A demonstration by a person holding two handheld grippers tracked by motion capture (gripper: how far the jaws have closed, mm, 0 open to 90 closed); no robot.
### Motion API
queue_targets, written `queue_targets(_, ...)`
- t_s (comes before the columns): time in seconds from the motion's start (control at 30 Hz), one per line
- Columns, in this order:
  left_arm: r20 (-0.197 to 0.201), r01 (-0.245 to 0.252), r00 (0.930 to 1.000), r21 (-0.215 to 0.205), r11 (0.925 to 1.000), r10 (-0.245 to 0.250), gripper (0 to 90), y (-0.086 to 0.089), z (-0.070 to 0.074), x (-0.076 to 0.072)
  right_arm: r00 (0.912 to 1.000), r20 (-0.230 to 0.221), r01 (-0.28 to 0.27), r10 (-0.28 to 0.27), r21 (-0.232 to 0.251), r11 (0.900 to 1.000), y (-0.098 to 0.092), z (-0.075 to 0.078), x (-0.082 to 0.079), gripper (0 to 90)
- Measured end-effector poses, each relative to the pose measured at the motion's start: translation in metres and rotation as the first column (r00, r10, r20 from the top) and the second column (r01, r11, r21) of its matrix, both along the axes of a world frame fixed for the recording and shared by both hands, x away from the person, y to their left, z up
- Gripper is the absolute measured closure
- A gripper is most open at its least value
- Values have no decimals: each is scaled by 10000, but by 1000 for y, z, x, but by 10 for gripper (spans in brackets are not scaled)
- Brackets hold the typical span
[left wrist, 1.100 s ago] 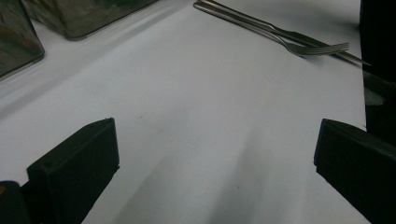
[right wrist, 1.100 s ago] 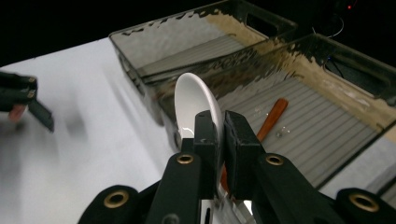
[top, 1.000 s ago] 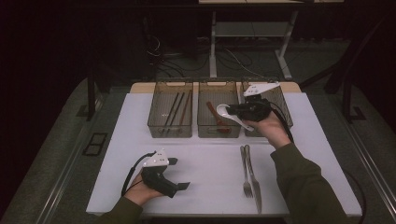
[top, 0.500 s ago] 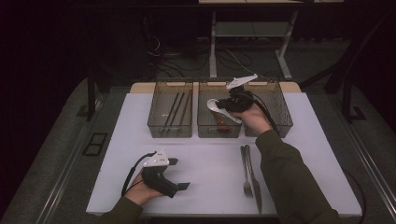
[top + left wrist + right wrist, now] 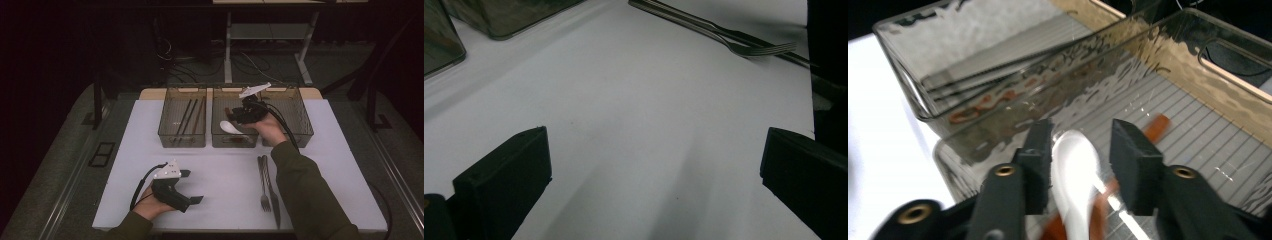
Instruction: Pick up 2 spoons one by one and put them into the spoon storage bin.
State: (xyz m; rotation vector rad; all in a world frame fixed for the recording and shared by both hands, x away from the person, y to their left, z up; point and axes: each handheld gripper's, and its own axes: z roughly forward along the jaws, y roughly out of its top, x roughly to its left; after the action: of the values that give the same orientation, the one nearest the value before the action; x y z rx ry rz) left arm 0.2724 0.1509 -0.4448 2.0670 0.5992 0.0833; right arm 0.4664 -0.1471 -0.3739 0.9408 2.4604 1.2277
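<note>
The table (image 5: 320, 150) holds three clear bins at its far edge; the middle bin (image 5: 216, 131) is where the work is. Chopsticks (image 5: 187, 117) lie in the left one. A fork (image 5: 263, 182) and knife (image 5: 272, 190) wait on the bare mat near the person's right sleeve.

The right gripper (image 5: 1079, 150) hangs over the middle bin, and its jaws have just been opening: they stand partly apart with the white spoon (image 5: 1075, 175) between them, blurred and apparently dropping free, above a brown utensil (image 5: 1155, 127) on the bin floor. To do this well, keep the jaws over the bin's centre until the spoon settles, then lift straight up, clear of the walls.

The left gripper (image 5: 192, 187) rests on the mat, jaws wide, holding nothing.
</note>
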Motion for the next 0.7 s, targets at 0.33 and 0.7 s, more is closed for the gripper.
queue_targets(0.33, -25, -49, 10000, -38, 10000, 49, 0, 0, 0, -1, 9998, 147, 147, -158, 757, 9970, -20, 15, -23, 470)
queue_targets(0.7, -57, -72, 10000, -55, 10000, 72, 0, 0, 0, -2, 9998, -179, 140, -127, 753, 9971, -49, 9, -55, 645)
